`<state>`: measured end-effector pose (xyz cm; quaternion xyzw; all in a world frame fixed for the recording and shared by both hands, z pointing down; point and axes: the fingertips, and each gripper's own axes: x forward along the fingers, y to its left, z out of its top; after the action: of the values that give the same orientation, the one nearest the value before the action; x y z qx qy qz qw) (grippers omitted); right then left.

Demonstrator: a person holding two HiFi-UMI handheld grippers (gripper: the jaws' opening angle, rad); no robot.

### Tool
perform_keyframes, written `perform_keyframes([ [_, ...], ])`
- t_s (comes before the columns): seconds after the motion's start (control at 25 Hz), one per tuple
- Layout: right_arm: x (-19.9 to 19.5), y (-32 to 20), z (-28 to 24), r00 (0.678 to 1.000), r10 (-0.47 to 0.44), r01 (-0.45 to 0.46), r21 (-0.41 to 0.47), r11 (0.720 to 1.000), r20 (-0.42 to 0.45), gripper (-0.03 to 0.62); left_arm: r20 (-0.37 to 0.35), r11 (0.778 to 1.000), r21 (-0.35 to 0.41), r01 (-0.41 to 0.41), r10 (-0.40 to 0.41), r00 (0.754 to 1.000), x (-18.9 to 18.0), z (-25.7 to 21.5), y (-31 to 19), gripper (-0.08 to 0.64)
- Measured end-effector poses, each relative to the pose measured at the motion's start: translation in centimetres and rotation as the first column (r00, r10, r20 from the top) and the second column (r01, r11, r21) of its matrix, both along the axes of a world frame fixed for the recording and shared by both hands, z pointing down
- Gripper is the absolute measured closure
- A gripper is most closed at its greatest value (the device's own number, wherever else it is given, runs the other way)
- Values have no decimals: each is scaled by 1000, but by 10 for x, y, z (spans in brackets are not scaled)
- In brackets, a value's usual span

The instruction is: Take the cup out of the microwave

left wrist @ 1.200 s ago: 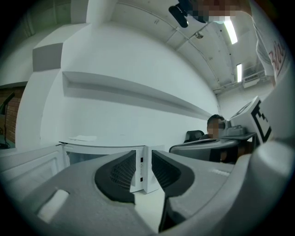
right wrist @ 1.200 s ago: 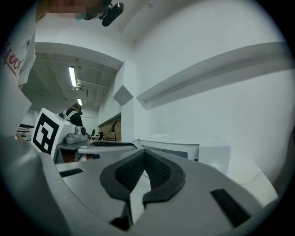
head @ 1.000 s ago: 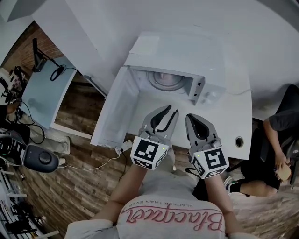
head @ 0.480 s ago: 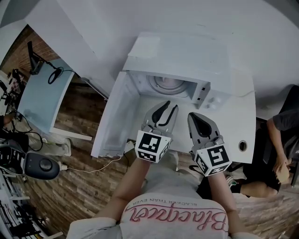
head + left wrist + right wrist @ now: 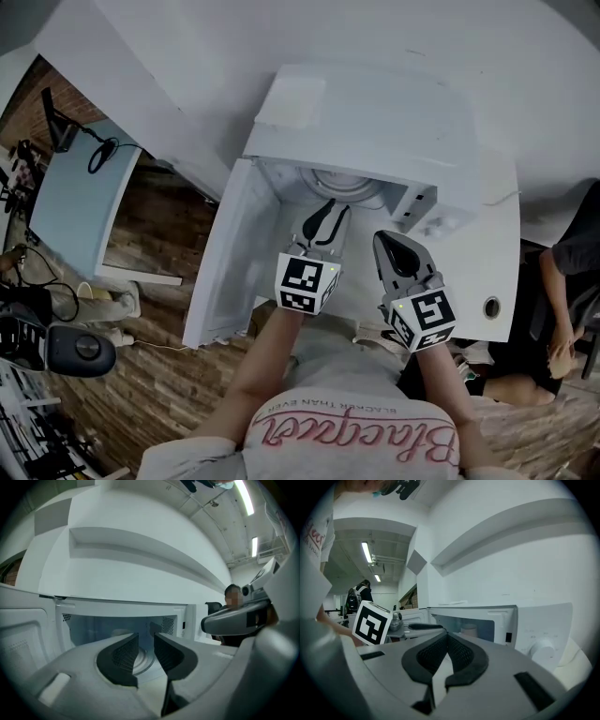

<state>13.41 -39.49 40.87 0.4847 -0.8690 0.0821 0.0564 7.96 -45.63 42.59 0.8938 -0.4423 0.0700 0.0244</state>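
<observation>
In the head view a pale blue desk (image 5: 80, 202) lies far out at 9 o'clock, over a brick-patterned floor (image 5: 159, 366). The white microwave (image 5: 375, 112) stands on a white counter (image 5: 487, 234) at 12 o'clock from the person. Its door (image 5: 230, 258) is swung wide open towards 9 o'clock of the cavity.

The left gripper (image 5: 325, 216) reaches up to the mouth of the cavity from 6 o'clock, with the round turntable (image 5: 342, 183) just beyond its tips. In the left gripper view its jaws are spread by a narrow gap with nothing between them, and the turntable shows through that gap. A pale rounded shape deep in the cavity, at 11 o'clock from the jaws, is probably the cup (image 5: 121, 632), though it is dim there.

The right gripper (image 5: 396, 251) hangs just beside the left one, at its 3 o'clock, outside the cavity. Its jaws are pressed together at the tips and hold nothing. In the right gripper view the cup (image 5: 469, 630) stands upright inside the microwave at 1 o'clock from the jaw tips, and a round dial (image 5: 541, 648) sits at 3 o'clock. A seated person (image 5: 562, 272) shows at the far 3 o'clock edge of the head view
</observation>
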Motion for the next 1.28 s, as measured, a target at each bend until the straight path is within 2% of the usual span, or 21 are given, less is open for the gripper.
perform_keyframes([
  [0.6,-2,-46,29,1000,5,-6,-71,997,-15,583,42,998,-50,43,-40,998,-6,50,-84,469],
  [1.28,4,-70,42,1000,14,-15,-104,994,-16,583,66,995,-75,69,-64,996,1,71,-136,469],
])
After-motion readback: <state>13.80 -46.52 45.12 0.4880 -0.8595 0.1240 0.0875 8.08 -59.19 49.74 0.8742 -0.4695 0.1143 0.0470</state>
